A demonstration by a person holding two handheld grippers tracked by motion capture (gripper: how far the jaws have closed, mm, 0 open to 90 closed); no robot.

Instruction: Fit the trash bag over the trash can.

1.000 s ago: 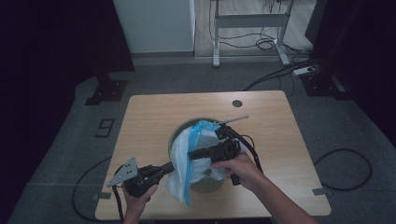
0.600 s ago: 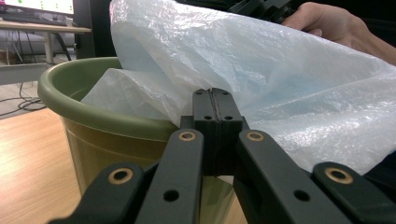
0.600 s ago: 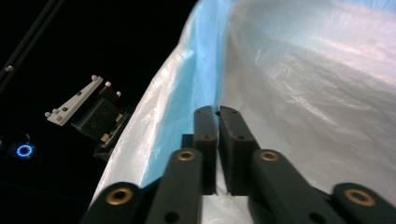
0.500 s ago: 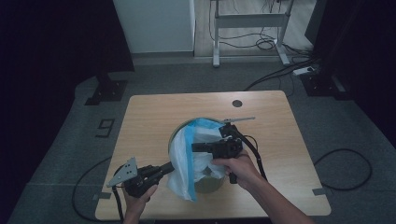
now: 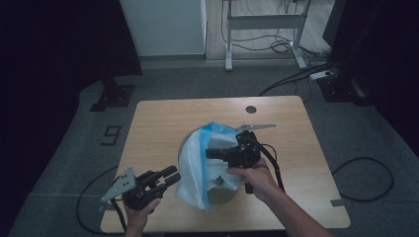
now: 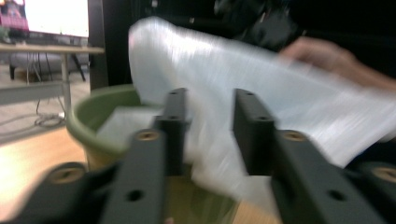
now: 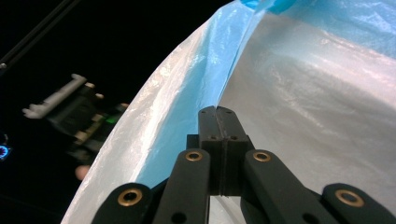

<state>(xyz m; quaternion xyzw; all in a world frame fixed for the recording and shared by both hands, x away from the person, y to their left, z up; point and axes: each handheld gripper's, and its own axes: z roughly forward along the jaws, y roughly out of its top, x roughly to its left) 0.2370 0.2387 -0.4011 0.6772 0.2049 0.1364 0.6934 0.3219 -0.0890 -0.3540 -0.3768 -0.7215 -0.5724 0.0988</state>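
Observation:
A thin white plastic bag (image 5: 192, 168) with a blue edge hangs over a green round bin (image 5: 223, 197) at the table's middle. My right gripper (image 5: 210, 153) holds the bag above the bin. In the right gripper view that gripper (image 7: 218, 112) is shut on the blue edge of the bag (image 7: 303, 116). My left gripper (image 5: 172, 175) sits low at the front left, open, just short of the bag. In the left gripper view the gripper (image 6: 208, 121) has parted jaws, with the bag (image 6: 261, 93) and the bin (image 6: 93, 116) right ahead.
The wooden table (image 5: 158, 123) has a round cable hole (image 5: 251, 109) at the back right. Behind it stand a white cabinet (image 5: 163, 24) and a metal desk frame (image 5: 262, 22). Cables (image 5: 365, 177) lie on the grey floor to the right.
My left gripper has drawn back a little from the bag toward the front left. The right gripper has lifted the blue edge slightly higher over the bin.

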